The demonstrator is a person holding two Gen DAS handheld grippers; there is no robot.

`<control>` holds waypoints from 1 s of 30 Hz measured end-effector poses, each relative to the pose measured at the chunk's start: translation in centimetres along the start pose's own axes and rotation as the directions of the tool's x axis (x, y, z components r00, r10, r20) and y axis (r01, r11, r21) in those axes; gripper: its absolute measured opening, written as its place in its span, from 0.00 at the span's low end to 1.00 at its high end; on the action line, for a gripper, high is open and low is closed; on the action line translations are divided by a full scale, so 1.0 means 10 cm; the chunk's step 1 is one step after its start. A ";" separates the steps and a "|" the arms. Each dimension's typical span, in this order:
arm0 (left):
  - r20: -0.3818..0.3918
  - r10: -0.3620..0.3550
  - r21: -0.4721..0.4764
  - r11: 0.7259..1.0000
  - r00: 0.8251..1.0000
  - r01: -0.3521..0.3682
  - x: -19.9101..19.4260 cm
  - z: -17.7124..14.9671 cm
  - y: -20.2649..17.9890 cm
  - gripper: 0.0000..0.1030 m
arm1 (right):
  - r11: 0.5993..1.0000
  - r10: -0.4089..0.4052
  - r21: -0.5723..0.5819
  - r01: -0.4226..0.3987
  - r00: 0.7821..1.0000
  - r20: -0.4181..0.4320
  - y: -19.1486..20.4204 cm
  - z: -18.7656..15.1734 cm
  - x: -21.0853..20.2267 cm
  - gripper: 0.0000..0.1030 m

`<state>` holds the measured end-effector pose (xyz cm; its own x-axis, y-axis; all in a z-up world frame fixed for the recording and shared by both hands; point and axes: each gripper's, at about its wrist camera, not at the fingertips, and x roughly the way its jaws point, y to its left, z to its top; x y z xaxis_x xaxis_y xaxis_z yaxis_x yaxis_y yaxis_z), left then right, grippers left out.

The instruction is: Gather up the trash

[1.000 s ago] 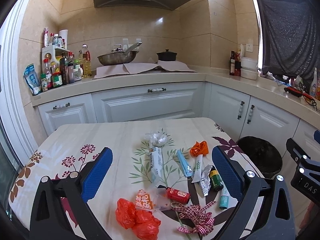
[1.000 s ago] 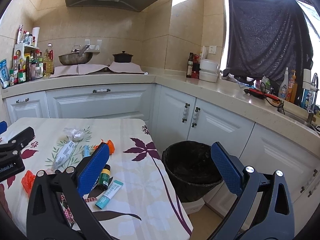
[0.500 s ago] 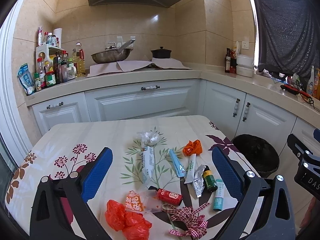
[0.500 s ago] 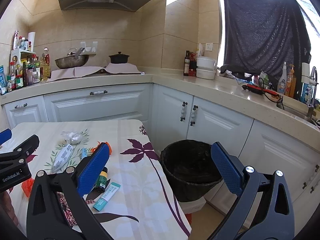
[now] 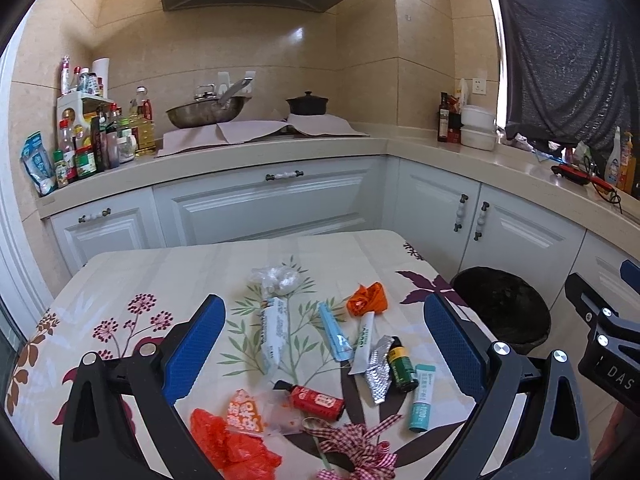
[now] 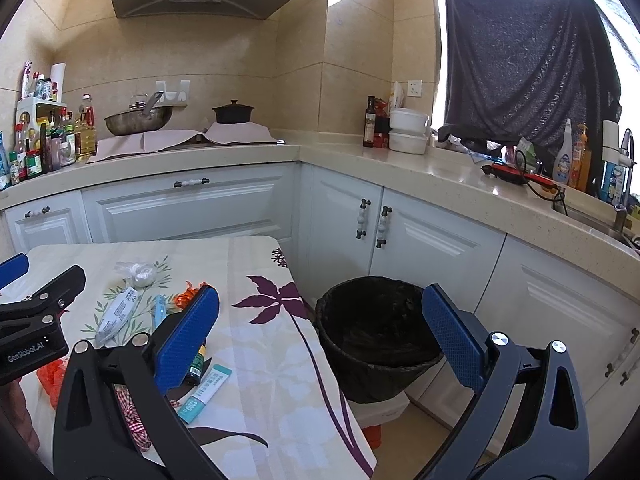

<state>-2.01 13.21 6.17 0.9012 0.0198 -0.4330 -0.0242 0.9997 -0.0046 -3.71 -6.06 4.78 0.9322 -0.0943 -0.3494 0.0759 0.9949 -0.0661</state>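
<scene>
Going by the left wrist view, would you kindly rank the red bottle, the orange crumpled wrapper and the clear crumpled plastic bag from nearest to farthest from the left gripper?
1. Red bottle, lying low between the left gripper's open fingers.
2. Orange crumpled wrapper, mid-table, right of centre.
3. Clear crumpled plastic bag, farthest back, towards the cabinets.

Trash lies scattered over the floral tablecloth [image 5: 132,280]: a crumpled clear plastic wad [image 5: 276,278], a white wrapper [image 5: 272,330], an orange scrap [image 5: 367,299], a foil strip [image 5: 378,368], a small green bottle [image 5: 401,365] on its side, a teal tube [image 5: 422,396], a red bag [image 5: 230,446]. Beside the table stands the black-lined bin [image 6: 378,336], upright.
</scene>
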 end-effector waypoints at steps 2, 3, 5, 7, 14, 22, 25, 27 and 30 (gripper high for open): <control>0.000 -0.010 0.002 1.000 1.000 0.010 0.02 0.02 -0.04 0.94 | 1.000 -0.006 0.000 0.006 1.000 -0.001 -0.02 0.00 0.01 0.96; 0.001 -0.014 0.004 1.000 1.000 0.014 0.03 0.02 -0.05 0.94 | 1.000 -0.009 0.000 0.009 1.000 -0.001 -0.03 0.00 0.01 0.96; 0.002 -0.020 0.010 1.000 1.000 0.020 0.05 0.03 -0.09 0.94 | 1.000 -0.015 0.001 0.015 1.000 -0.003 -0.04 0.00 0.02 0.96; 0.004 -0.030 0.019 0.999 1.000 0.030 0.07 0.05 -0.13 0.94 | 1.000 -0.019 0.000 0.019 1.000 -0.006 -0.06 0.01 0.04 0.96; 0.001 -0.070 0.046 0.996 0.998 0.070 0.15 0.08 -0.30 0.94 | 0.999 -0.049 -0.008 0.049 0.999 -0.014 -0.11 0.01 0.09 0.96; -0.008 -0.099 0.066 0.993 0.995 0.099 0.24 0.10 -0.43 0.94 | 0.996 -0.085 0.004 0.086 0.996 -0.026 -0.24 0.01 0.14 0.96; -0.013 -0.102 0.066 0.993 0.995 0.103 0.27 0.11 -0.44 0.94 | 0.996 -0.090 0.007 0.090 0.995 -0.032 -0.26 0.00 0.17 0.96; -0.014 -0.104 0.065 0.992 0.995 0.104 0.29 0.11 -0.45 0.94 | 0.996 -0.091 0.006 0.091 0.995 -0.034 -0.27 0.01 0.19 0.96; -0.019 -0.106 0.065 0.992 0.994 0.107 0.32 0.12 -0.47 0.94 | 0.996 -0.090 0.006 0.090 0.995 -0.036 -0.27 0.01 0.21 0.96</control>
<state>1.49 8.63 5.91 0.8901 -0.0867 -0.4474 0.1009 0.9949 0.0079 -1.94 -8.96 4.32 0.9083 -0.1845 -0.3755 0.1616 0.9826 -0.0919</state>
